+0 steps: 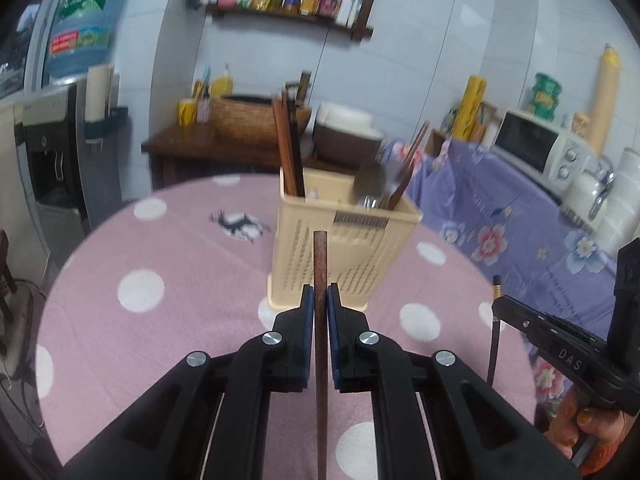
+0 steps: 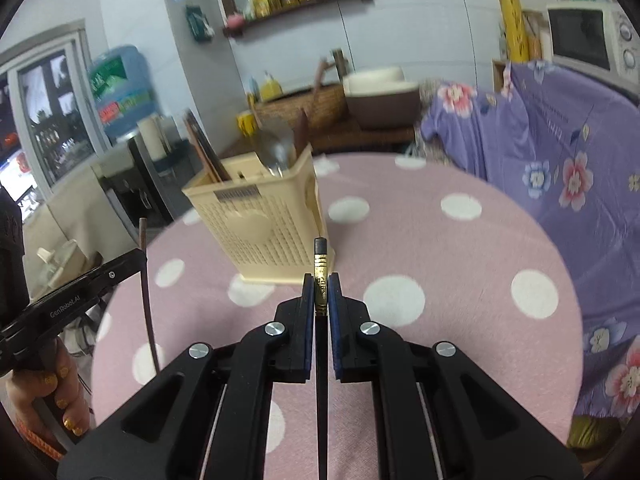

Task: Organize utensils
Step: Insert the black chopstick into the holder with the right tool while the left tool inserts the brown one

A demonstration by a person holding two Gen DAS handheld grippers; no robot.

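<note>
A cream perforated utensil holder (image 1: 340, 240) stands on the pink dotted tablecloth; it also shows in the right wrist view (image 2: 260, 232). It holds brown chopsticks (image 1: 289, 148) on the left and metal spoons (image 1: 370, 184) with more chopsticks on the right. My left gripper (image 1: 320, 296) is shut on a brown wooden chopstick (image 1: 320, 264), just in front of the holder. My right gripper (image 2: 321, 284) is shut on a dark chopstick with a gold band (image 2: 320, 264), to the holder's right; it also shows in the left wrist view (image 1: 496, 308).
The round table (image 1: 160, 264) has a pink cloth with white dots. A purple floral cloth (image 1: 500, 208) covers a counter at right with a white microwave (image 1: 536, 144). A wooden side table with a wicker basket (image 1: 248, 120) stands behind. A water dispenser (image 1: 52, 152) is at left.
</note>
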